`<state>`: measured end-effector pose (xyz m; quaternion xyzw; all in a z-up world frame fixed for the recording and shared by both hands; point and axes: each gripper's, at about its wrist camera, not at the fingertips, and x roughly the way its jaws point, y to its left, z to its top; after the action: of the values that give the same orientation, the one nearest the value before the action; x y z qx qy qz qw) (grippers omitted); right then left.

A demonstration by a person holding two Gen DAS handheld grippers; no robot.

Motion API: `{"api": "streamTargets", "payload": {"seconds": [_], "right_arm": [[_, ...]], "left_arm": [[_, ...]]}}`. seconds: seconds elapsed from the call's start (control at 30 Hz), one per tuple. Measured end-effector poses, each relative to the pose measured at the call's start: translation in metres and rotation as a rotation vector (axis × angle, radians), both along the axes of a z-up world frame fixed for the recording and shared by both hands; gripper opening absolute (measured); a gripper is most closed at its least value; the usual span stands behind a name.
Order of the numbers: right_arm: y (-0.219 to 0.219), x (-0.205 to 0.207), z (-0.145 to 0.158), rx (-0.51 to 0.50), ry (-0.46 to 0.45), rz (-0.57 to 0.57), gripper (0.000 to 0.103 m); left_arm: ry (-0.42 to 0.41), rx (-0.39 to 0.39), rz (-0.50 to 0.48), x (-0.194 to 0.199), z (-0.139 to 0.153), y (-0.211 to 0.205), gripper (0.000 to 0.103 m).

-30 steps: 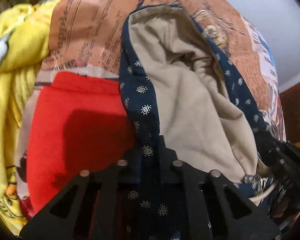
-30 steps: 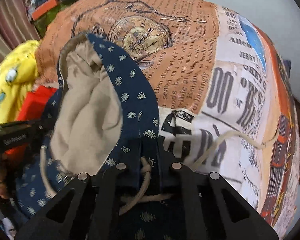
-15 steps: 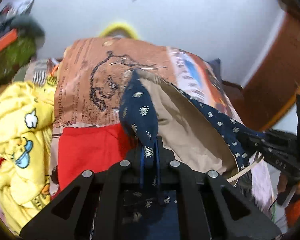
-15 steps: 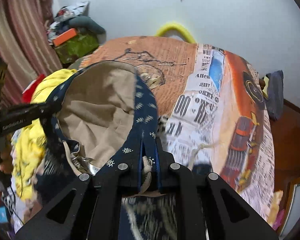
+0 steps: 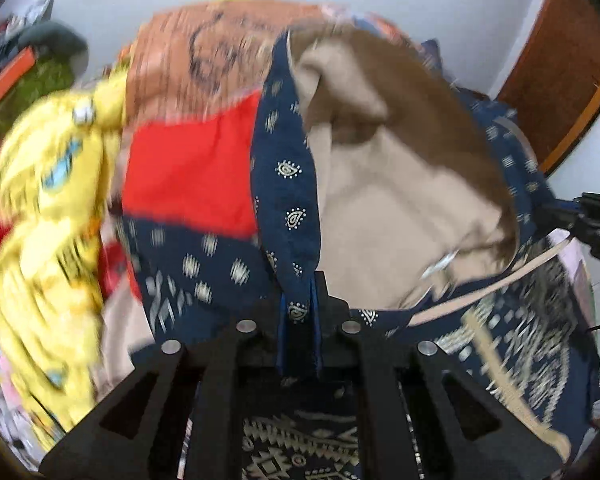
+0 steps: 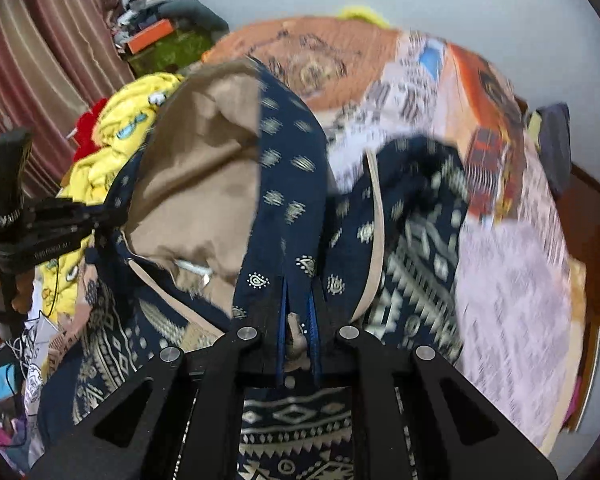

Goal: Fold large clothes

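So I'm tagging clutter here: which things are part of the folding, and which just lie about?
In the job:
- navy printed garment
- left gripper
- right gripper

Lying about:
- yellow garment
- red cloth
- newspaper-print bedsheet

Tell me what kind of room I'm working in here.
Most likely a bedroom in a home. The clothes lie on a bed with a newspaper-print bedsheet, a striped curtain hangs at one side, and loose laundry such as a yellow garment is piled beside the work area.
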<state>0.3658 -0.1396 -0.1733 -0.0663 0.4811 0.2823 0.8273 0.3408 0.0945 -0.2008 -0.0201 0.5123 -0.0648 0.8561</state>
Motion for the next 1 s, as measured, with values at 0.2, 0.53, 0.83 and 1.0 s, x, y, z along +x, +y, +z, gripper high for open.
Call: {"api": "streamTargets", "payload": {"seconds": [0.2,0.53,0.83,1.0], "right_arm": [[-0.008,0.002,-0.01,0.005,0.011,-0.058,0.01],[-0.015,-0.008,0.054,0.082,-0.114,-0.066,0.045],[0.019,0.021,0.061,0.07,-0.126,-0.036,0.058],[0.041,0.053,0.033,0.064,-0.055,-0.051,0.058]], "left_arm": [[0.01,-0.009,0.064,-0.009,-0.026,0.011,0.03],[-0.101,0.033,0.038,-0.009,0.029,0.009,0.057],[-0.151,0.049,0.049,0.036,0.055,0.009,0.063],[-0.13,0.043,0.056,0.07,0.042,0.004,0.063]]}}
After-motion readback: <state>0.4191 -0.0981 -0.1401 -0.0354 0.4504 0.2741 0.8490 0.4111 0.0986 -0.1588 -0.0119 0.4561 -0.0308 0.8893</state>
